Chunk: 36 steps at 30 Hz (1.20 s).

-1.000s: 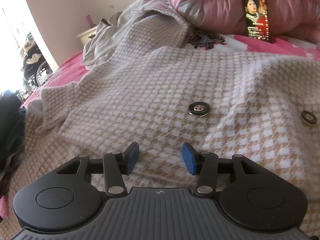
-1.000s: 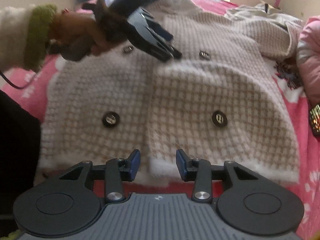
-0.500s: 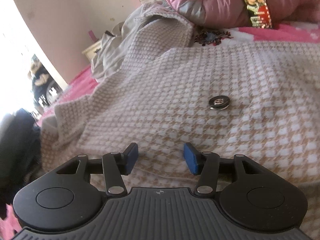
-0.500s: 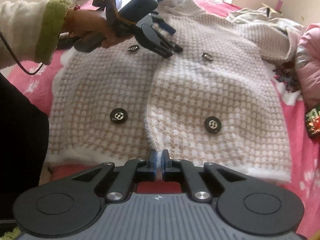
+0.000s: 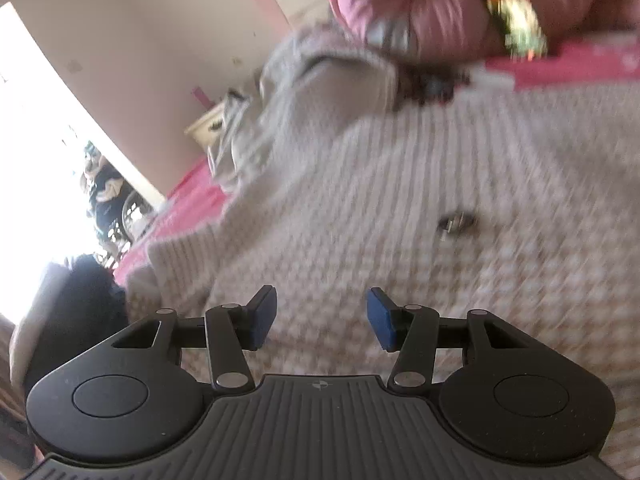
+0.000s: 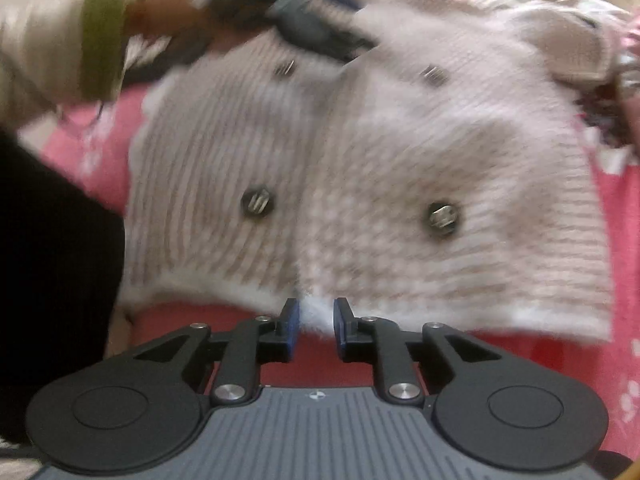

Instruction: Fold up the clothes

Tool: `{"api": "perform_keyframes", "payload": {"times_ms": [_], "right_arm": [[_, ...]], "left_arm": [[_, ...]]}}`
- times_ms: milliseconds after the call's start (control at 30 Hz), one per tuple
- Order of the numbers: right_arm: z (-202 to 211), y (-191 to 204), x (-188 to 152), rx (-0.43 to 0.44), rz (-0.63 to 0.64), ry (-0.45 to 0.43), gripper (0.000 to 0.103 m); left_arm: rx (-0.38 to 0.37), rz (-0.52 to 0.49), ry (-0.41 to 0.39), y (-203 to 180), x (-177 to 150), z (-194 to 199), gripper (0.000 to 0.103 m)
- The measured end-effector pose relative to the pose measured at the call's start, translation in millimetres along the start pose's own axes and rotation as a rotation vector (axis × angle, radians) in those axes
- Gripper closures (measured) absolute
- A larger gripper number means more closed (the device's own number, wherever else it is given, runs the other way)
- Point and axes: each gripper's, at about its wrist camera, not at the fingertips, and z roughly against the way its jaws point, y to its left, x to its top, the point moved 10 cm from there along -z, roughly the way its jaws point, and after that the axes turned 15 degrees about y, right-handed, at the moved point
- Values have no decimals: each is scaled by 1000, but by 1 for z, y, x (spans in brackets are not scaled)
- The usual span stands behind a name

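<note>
Right gripper letting go at the coat's bottom hem

The right gripper [image 6: 314, 326] was opening its jaws with a bit of white fuzzy hem between them. The houndstooth coat [image 6: 372, 168] lay spread buttons-up on the pink bedspread [image 6: 616, 320], and the left gripper [image 6: 316, 28] hovered blurry over its far collar edge.

Right gripper [image 6: 314, 326] jaws opening again after pinching the cardigan [image 6: 400, 168] hem, white fringe between them.

No readable text, label or number anywhere; the phone [image 5: 512, 12] screen only a blur.
</note>
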Motion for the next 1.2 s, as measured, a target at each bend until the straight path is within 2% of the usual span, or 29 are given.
{"api": "perform_keyframes", "payload": {"times_ms": [133,200,267,333,400,500,600,700,767,833,900,933,1000,1100,1133,1200], "right_arm": [[39,-67,19,-2,-180,-137,84],[44,-100,30,-27,-246,-173,83],[40,-128,40,-61,-279,-179,83],[27,-145,44,-102,-258,-149,83],[2,-162,32,-119,-263,-40,83],[-27,-181,9,-112,-282,149,84],[-16,-177,20,-183,-150,201,84],[1,-173,55,-246,-82,134,84],[7,-171,88,-235,-94,29,84],[5,-173,117,-216,-123,-65,83],[-20,-185,124,-214,-163,-60,81],[-35,-191,125,-219,-182,-43,81],[-42,-198,123,-210,-204,-25,80],[-43,-205,120,-187,-229,-6,80],[-39,-207,123,-180,-237,-15,80],[-22,-208,144,-169,-243,-96,80]], "left_arm": [[-146,8,-71,-33,15,35,52],[-245,-54,-74,-69,13,47,52],[-330,-137,-41,-106,-1,53,52],[-334,-224,-28,-134,-20,55,54],[-294,-220,-59,-141,-30,57,54],[-349,-145,-26,-133,-31,54,54],[-417,-101,16,-121,-26,52,52],[-453,-19,19,-103,-14,51,52],[-445,49,8,-87,-4,45,52],[-422,136,33,-73,-4,27,51],[-427,231,126,-66,-17,-1,51],[-440,253,132,-64,-22,-5,51],[-467,285,112,-61,-28,-6,51],[-489,281,103,-52,-20,-4,51],[-488,284,89,-44,-15,-5,51],[-474,307,52,-26,-1,-8,51]]}}
